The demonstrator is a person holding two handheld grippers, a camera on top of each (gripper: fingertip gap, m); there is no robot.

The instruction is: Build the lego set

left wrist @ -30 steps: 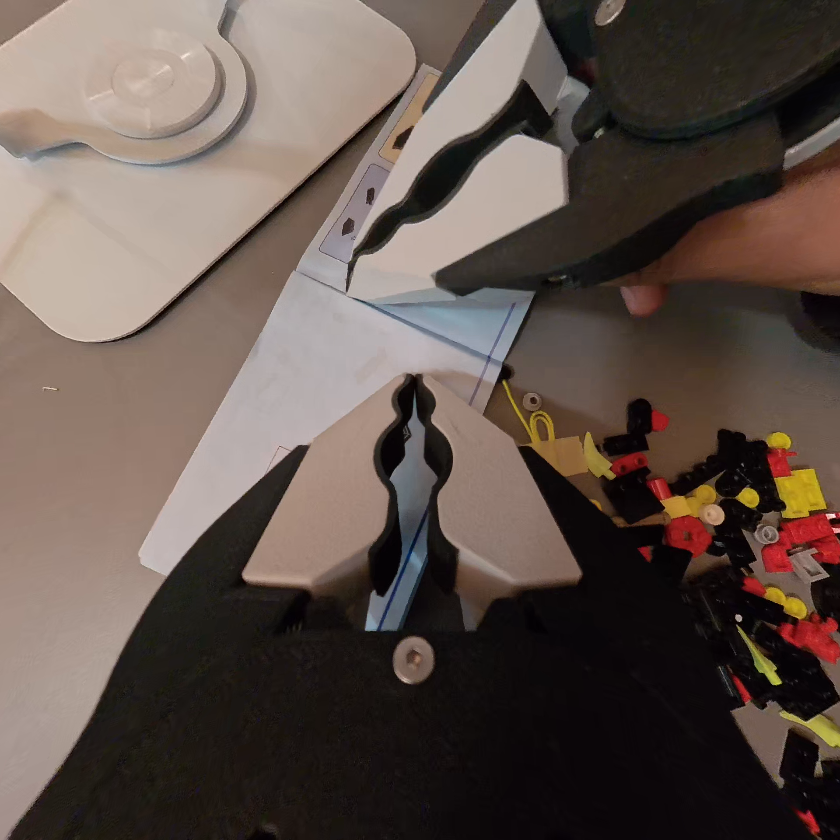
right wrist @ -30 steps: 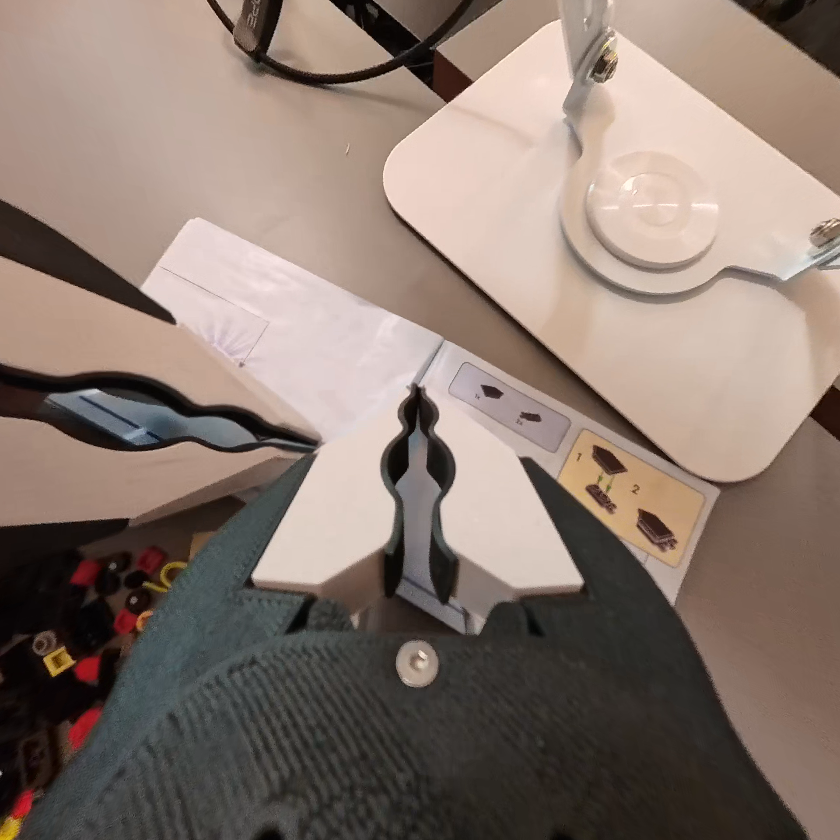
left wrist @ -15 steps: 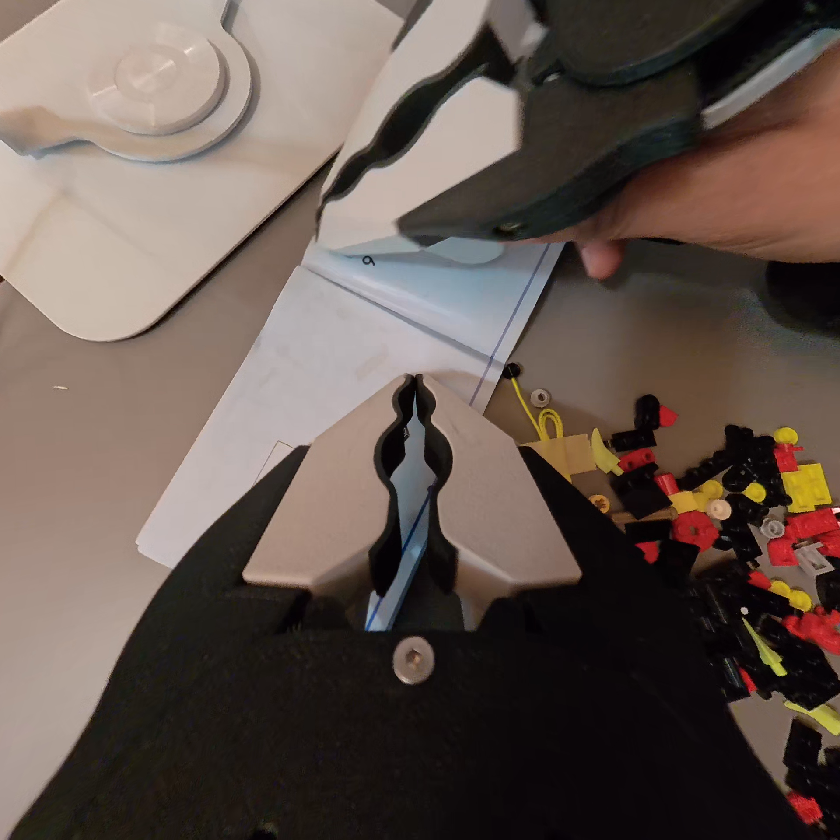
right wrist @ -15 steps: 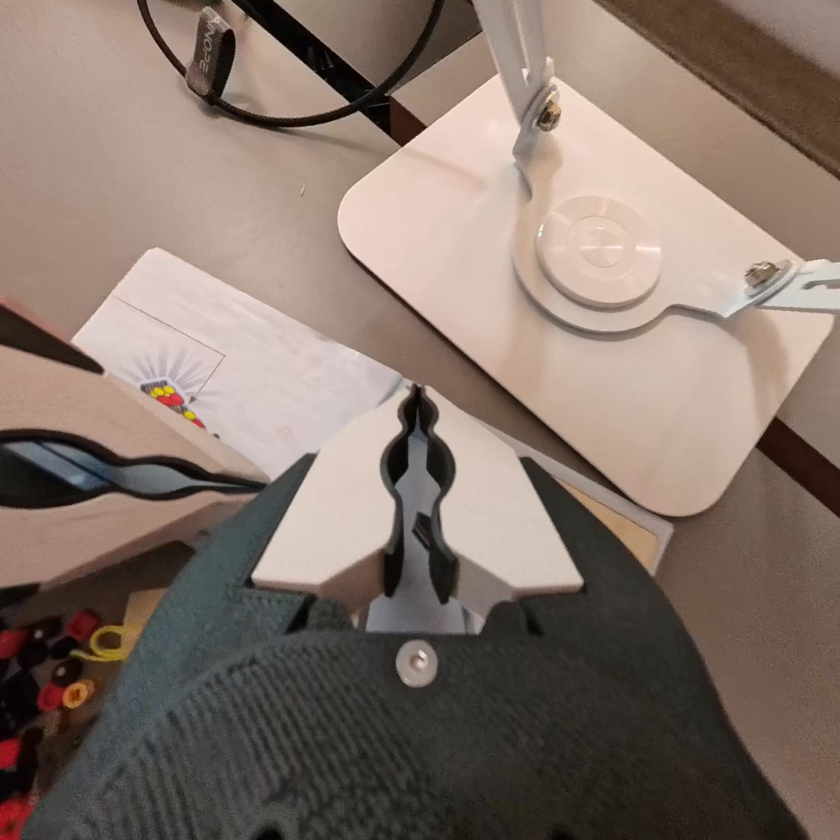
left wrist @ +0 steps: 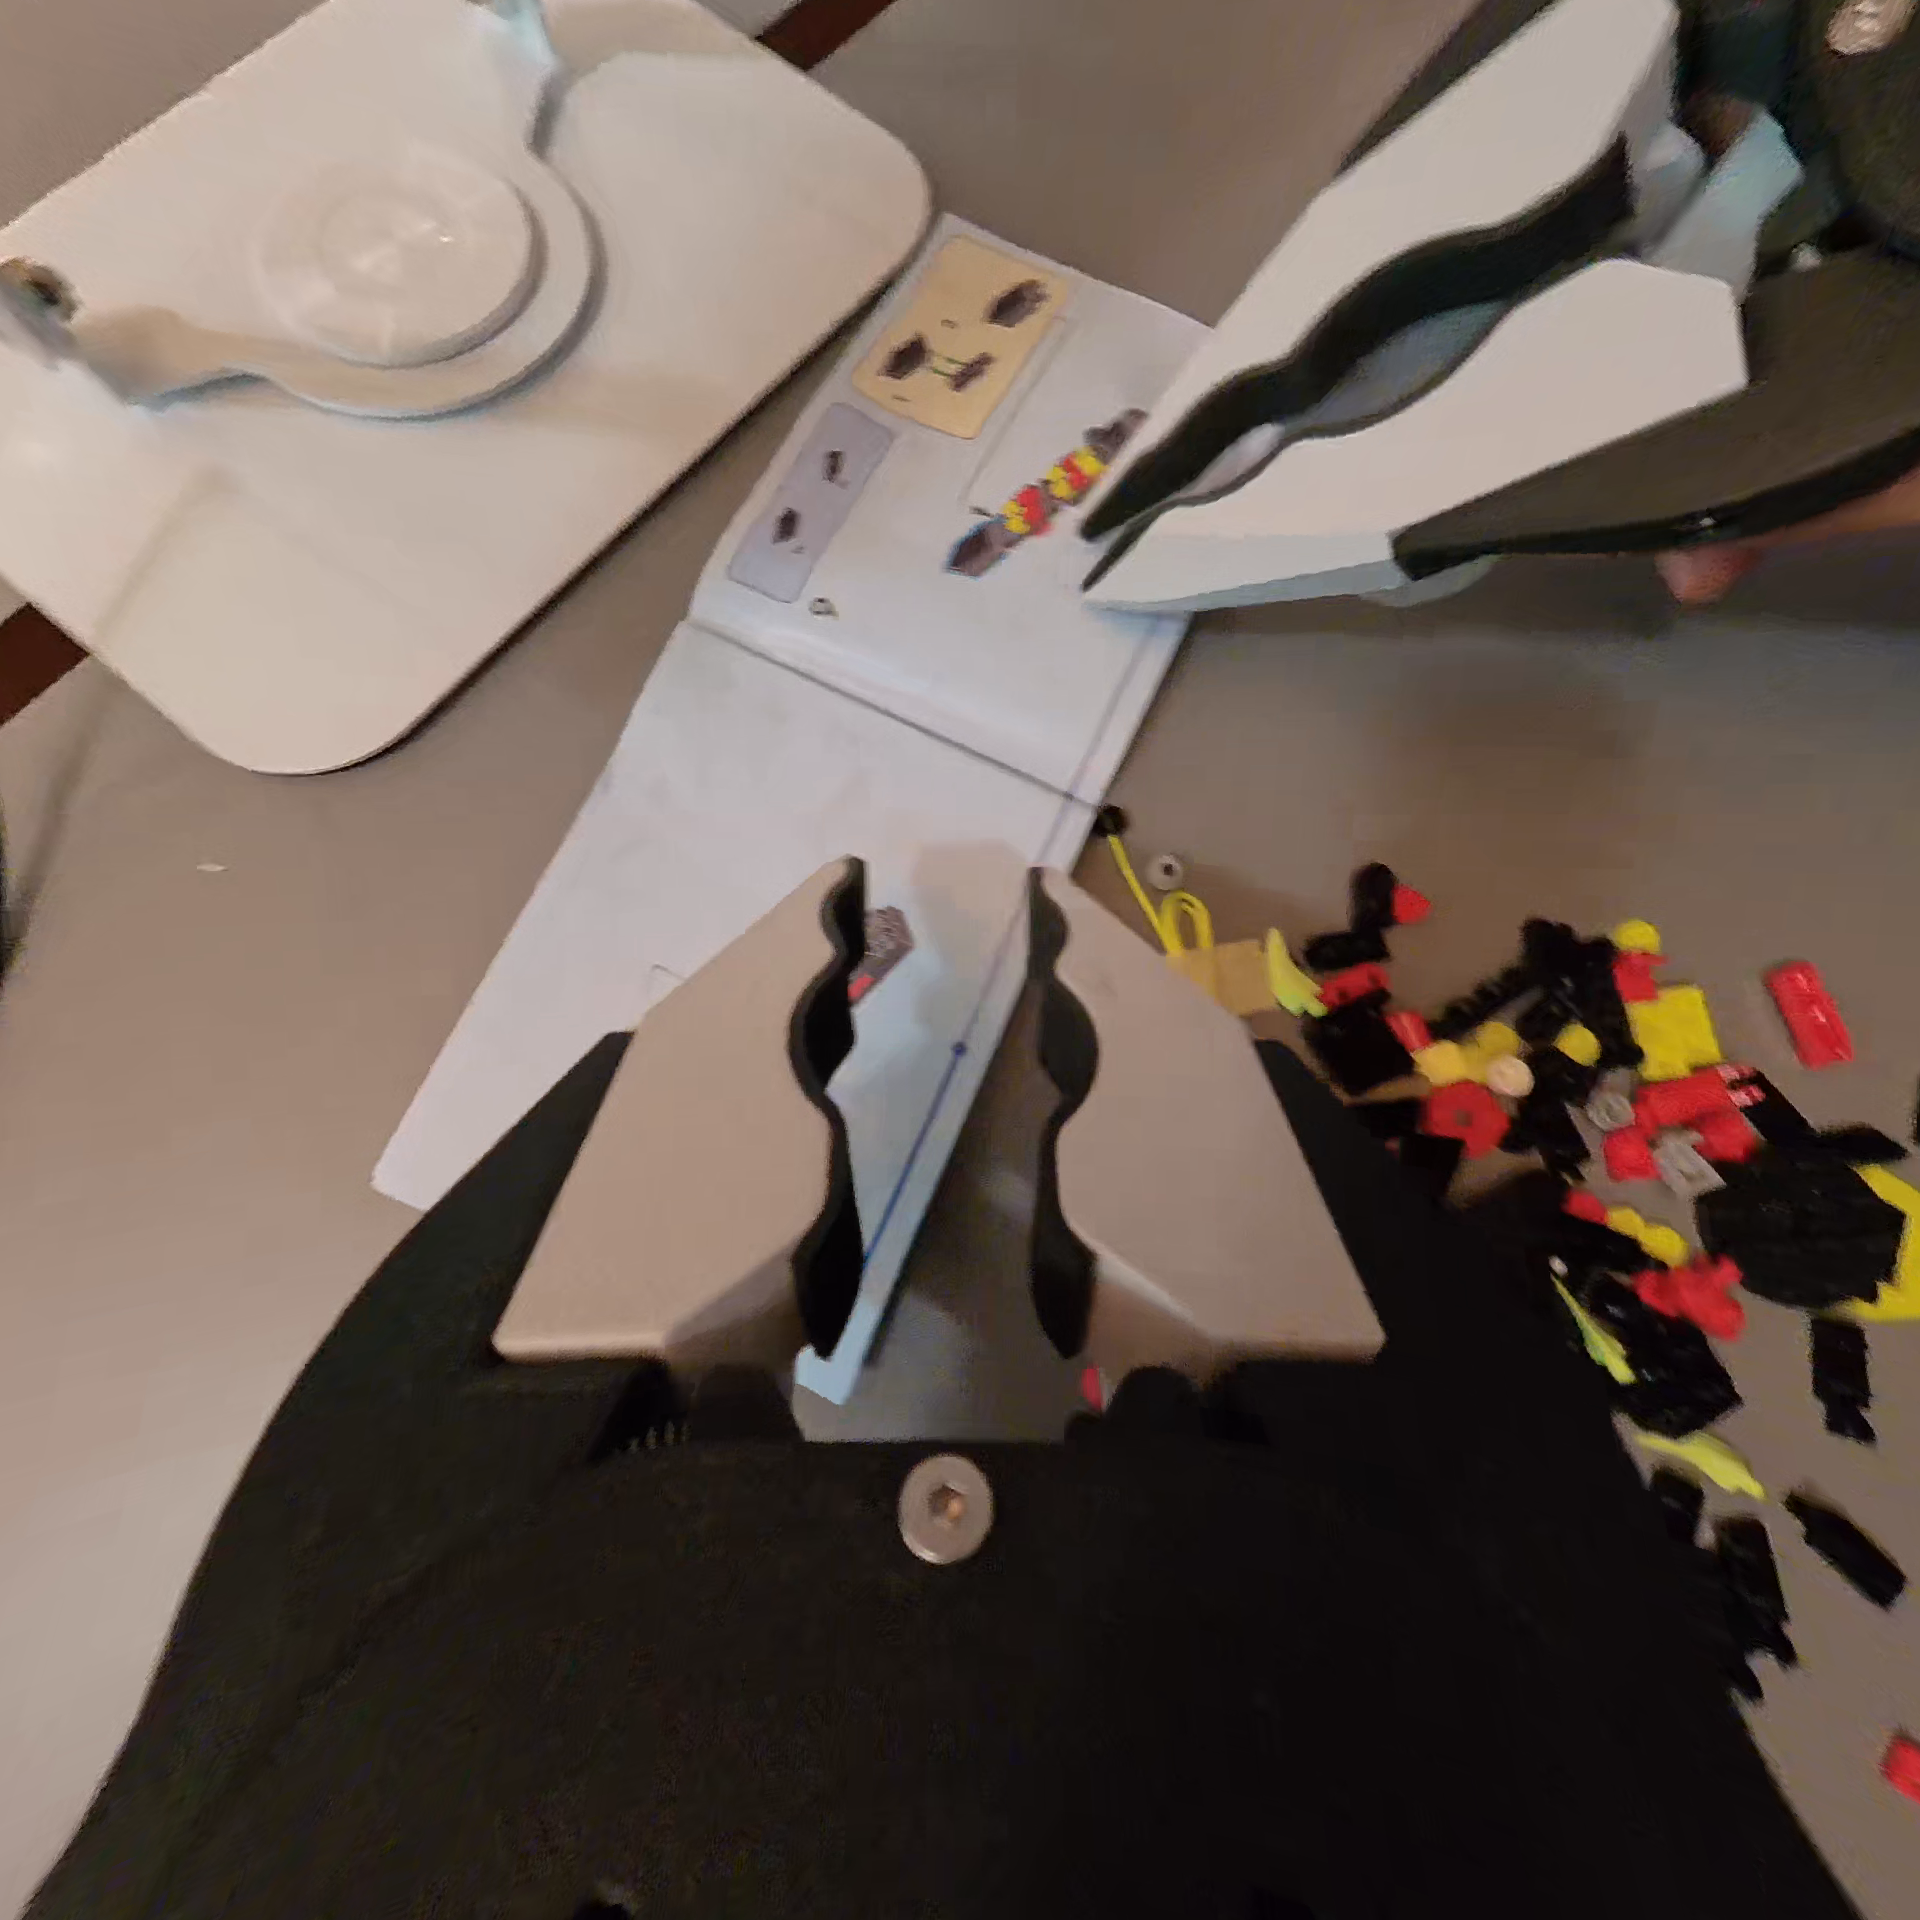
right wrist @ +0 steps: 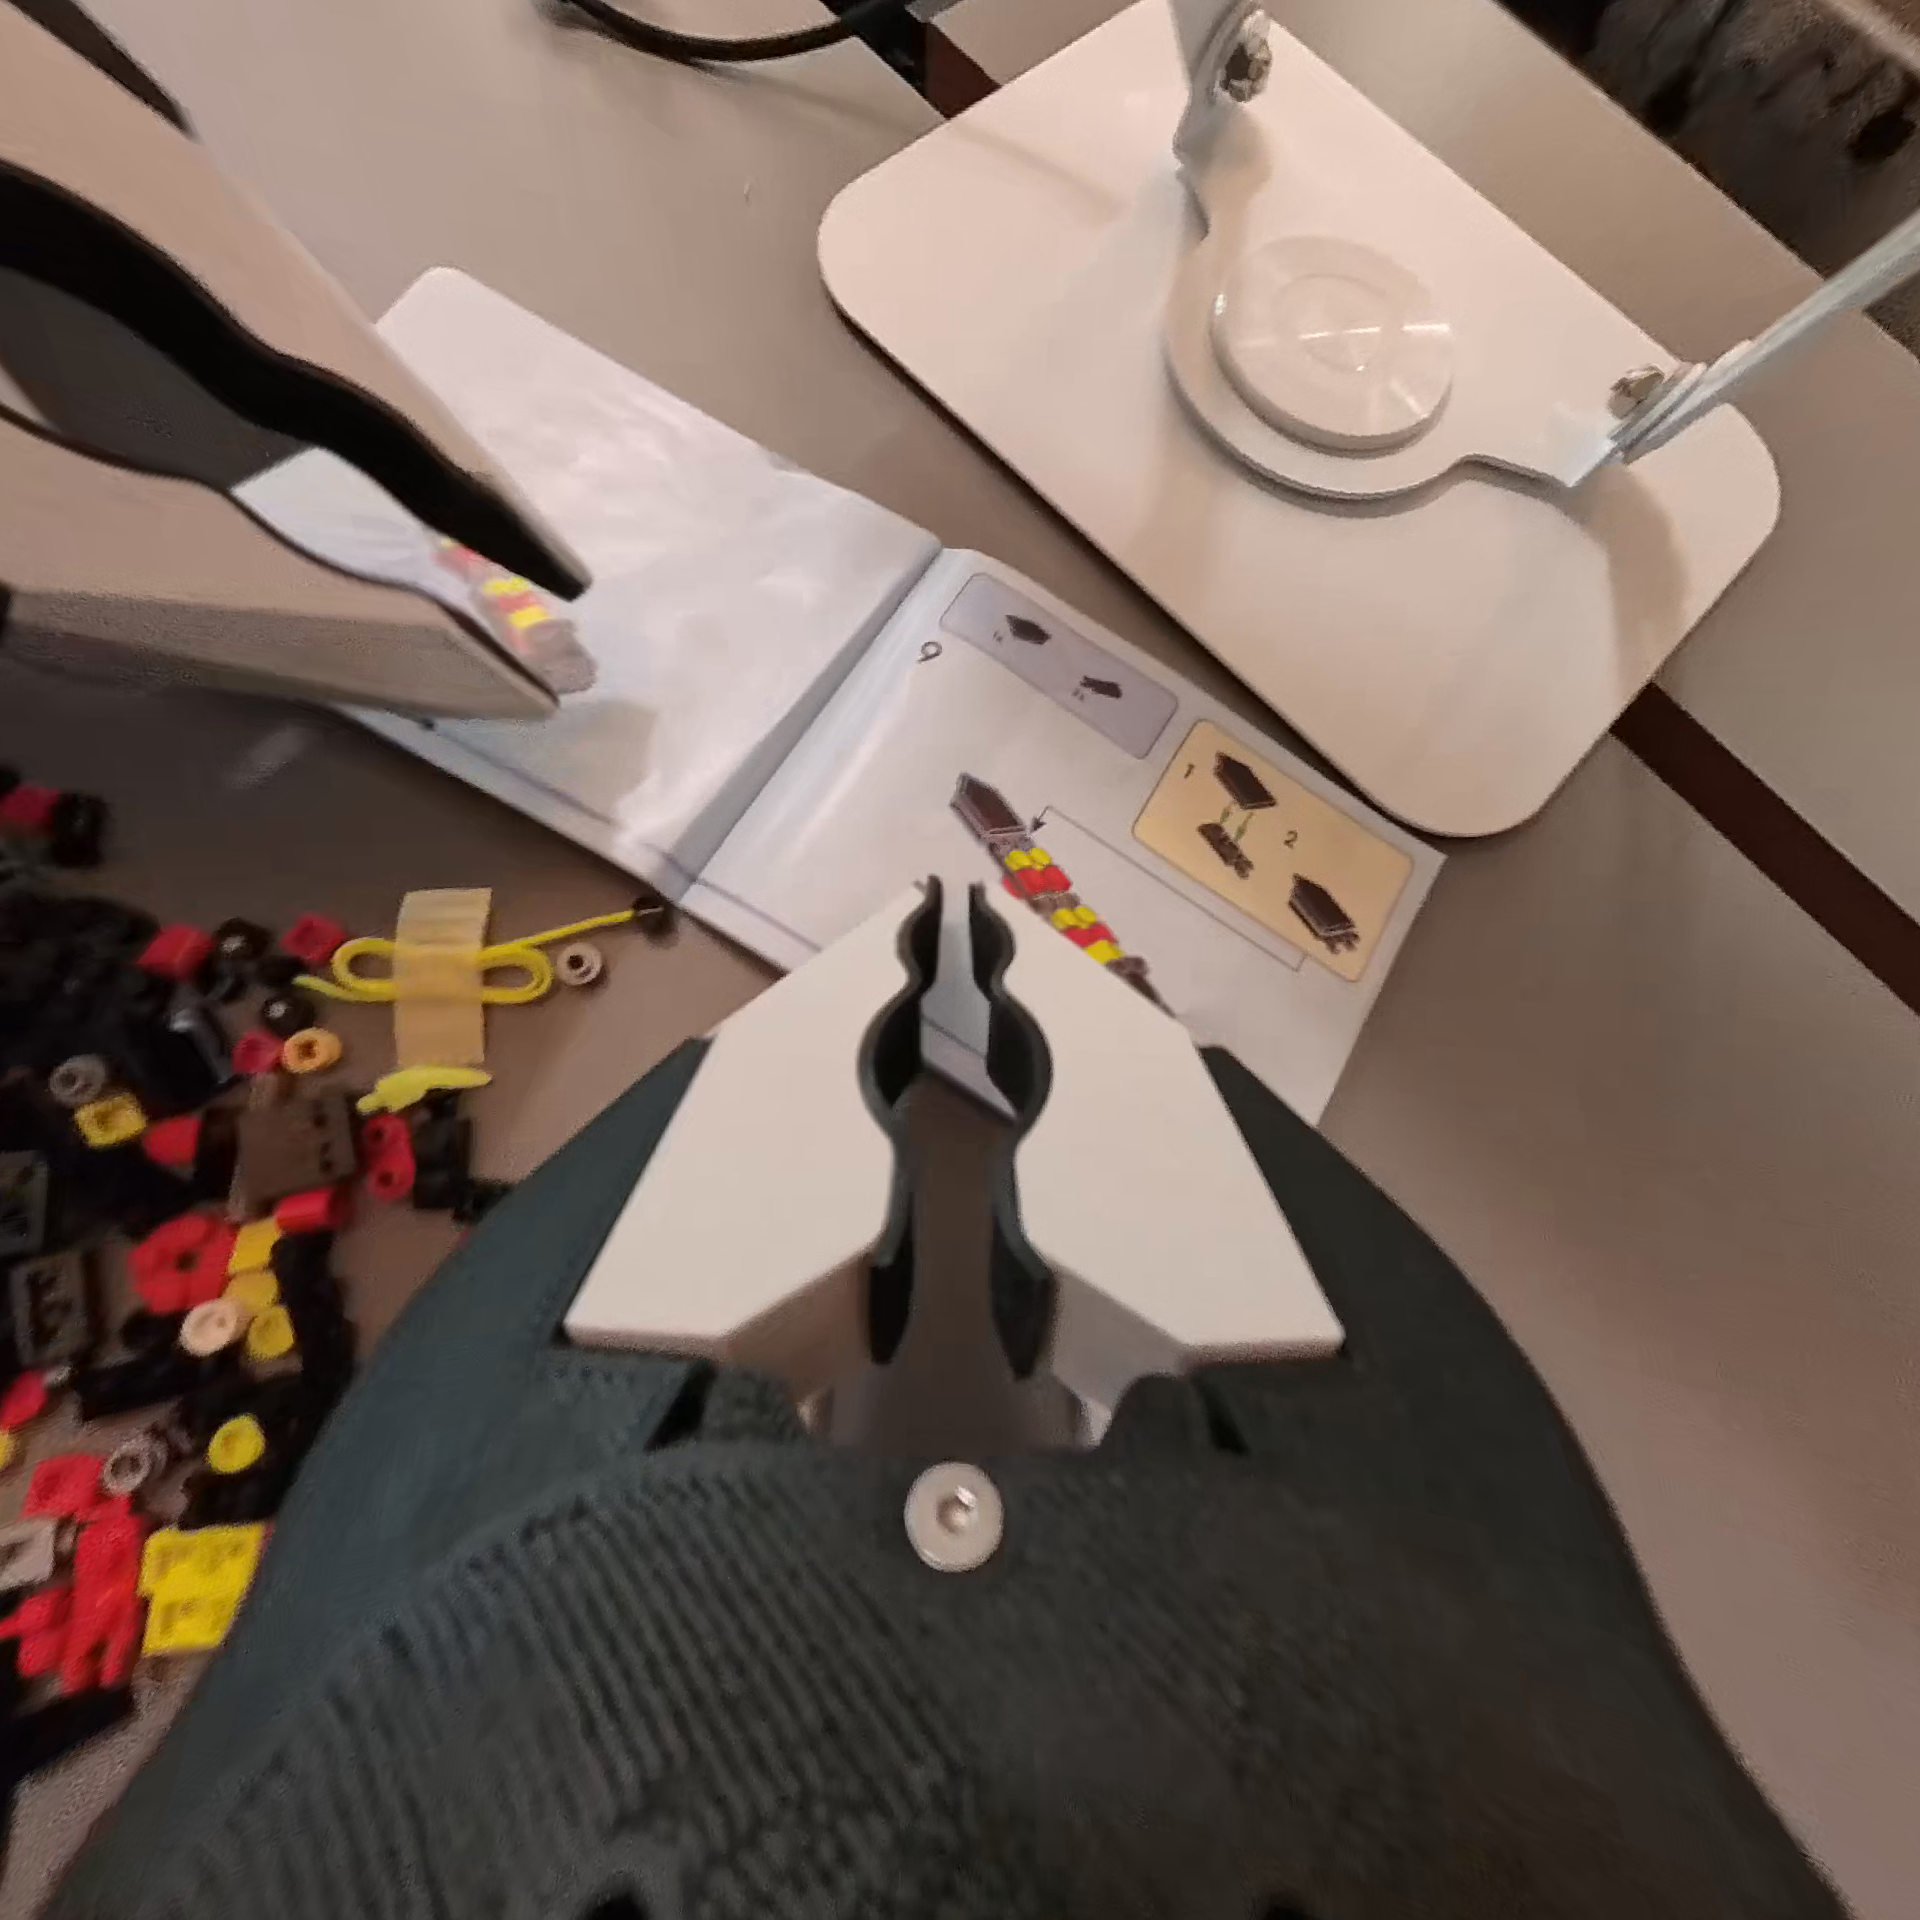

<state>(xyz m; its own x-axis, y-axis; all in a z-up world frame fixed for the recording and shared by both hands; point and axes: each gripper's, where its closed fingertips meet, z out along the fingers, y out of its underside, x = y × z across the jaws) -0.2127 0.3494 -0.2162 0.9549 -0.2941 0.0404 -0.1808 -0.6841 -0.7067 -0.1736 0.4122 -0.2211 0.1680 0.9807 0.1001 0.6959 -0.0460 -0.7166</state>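
1. The booklet (right wrist: 790,665) lies open and flat on the tabletop (right wrist: 1558,1195), between the white stand base (right wrist: 1299,540) and the loose bricks (right wrist: 197,1278).
2. The left gripper (left wrist: 945,883) hovers over the booklet's near page with its fingers apart and nothing between them.
3. The right gripper (right wrist: 948,894) hangs over the booklet's other page, fingers nearly together with a thin gap, holding nothing.
4. The bricks (left wrist: 1621,1112) sit in a mixed heap of black, red and yellow beside the booklet, none joined yet as far as I can tell; a yellow string (right wrist: 457,977) taped in a loop lies at the heap's edge.
5. Judged from this, building has hardly begun.
6. The bricks look small, light, hard and smooth, so they will likely skid or flip if nudged. Take each by its two flat sides, squarely, not by the studs.
7. The booklet is thin and limp; pin it rather than lift it.
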